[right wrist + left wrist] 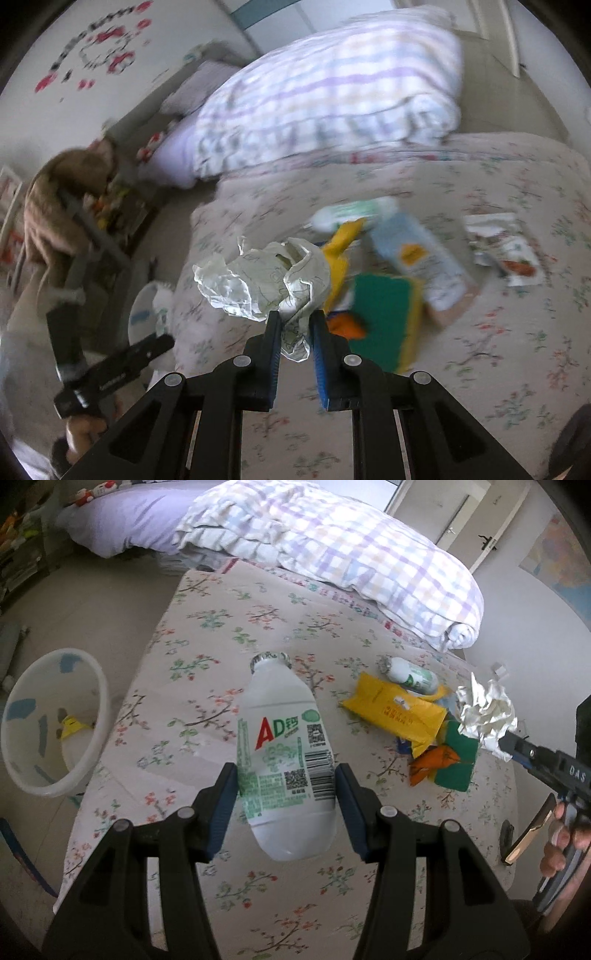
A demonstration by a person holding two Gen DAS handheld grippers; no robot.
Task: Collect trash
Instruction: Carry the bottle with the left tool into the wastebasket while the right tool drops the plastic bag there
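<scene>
Over the floral bedspread (pixel 207 635), the left gripper (pixel 286 771) is clamped on a white AD calcium milk bottle (pixel 286 746), cap end pointing to 12 o'clock, held clear of the bed. At 3 o'clock the right gripper (pixel 293 321) pinches a crumpled paper wad (pixel 266 284). A small white bottle (pixel 410 674), yellow packet (pixel 391 710) and green sponge (pixel 456 760) sit piled on the bed around 2 o'clock. The white trash basket (pixel 51 720) stands on the floor at 9 o'clock.
</scene>
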